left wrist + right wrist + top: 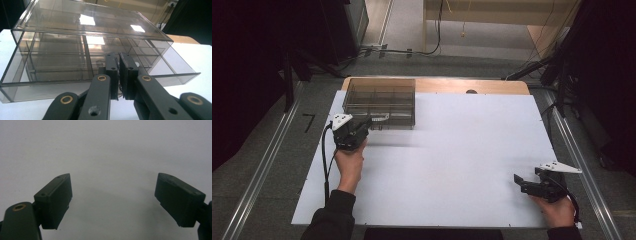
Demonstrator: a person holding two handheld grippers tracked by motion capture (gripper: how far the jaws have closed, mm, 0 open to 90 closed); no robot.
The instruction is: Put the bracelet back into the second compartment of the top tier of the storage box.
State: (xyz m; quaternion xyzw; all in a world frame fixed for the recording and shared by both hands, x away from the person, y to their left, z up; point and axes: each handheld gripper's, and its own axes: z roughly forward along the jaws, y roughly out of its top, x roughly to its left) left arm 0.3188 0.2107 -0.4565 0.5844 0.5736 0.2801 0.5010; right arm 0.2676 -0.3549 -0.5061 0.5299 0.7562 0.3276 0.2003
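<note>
A: We start at the left gripper (368,123), held in the person's left hand (350,162) near the far left of the white table (462,165). What do we make of its jaws?

B: In the left gripper view we see the left gripper (118,56) with its two black jaws drawn nearly together, only a thin slit between the pads (128,75). Something small and pale seems pinched low in that slit, but we cannot tell what it is.

A: And just past the jaws?

B: The clear plastic organiser box (85,50). We see its lid down and dividers inside forming several compartments. A shallow clear drawer or flap (175,72) juts out on the right side in that view.

A: From the high view we place the same box (379,100) at the table's far left corner, with the left gripper touching or just beside its near edge.

B: Then the right gripper (518,181), held in the right hand (558,210) at the near right edge, well apart from the box.

A: In its own view we see the right gripper (113,200) spread wide over bare white surface, nothing between the jaws.
</note>
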